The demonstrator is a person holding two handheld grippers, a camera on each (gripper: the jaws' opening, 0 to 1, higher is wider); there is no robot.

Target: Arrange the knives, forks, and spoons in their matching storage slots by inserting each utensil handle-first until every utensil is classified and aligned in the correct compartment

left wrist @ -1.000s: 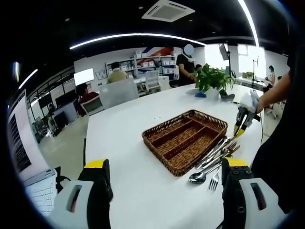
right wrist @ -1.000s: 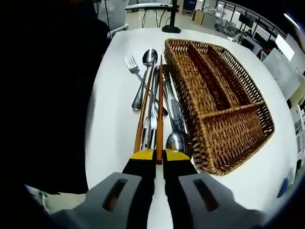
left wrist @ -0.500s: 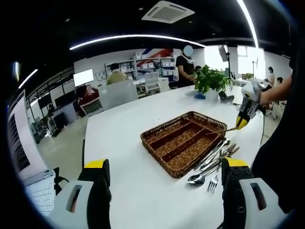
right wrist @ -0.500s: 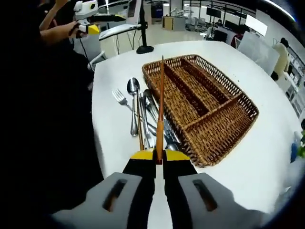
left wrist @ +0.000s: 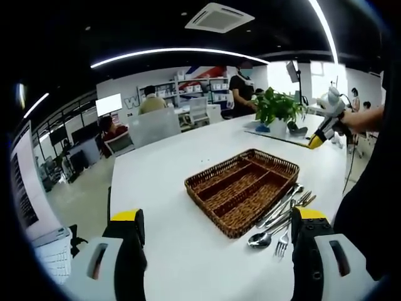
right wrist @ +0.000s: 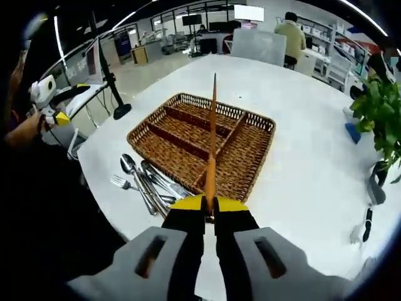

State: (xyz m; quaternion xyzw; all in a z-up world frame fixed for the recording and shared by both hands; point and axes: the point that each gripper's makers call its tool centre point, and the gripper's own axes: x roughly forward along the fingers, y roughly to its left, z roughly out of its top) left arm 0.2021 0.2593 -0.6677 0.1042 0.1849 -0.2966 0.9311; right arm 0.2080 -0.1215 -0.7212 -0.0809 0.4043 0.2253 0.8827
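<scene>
Right gripper (right wrist: 209, 207) fingers clamped on chopstick (right wrist: 212, 135) — left gripper (left wrist: 216, 219) fingers wide, empty.

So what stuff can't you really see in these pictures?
- Pile of cutlery, left gripper view: the pieces overlap and the left hand-held gripper cuts off the near end, so no count.
- Same pile, right gripper view: partly behind the right hand-held gripper.
- Stick held by the right hand-held gripper: its gripped end is hidden between the jaws.
- Wicker tray: the stick crosses it, hiding a strip.
</scene>
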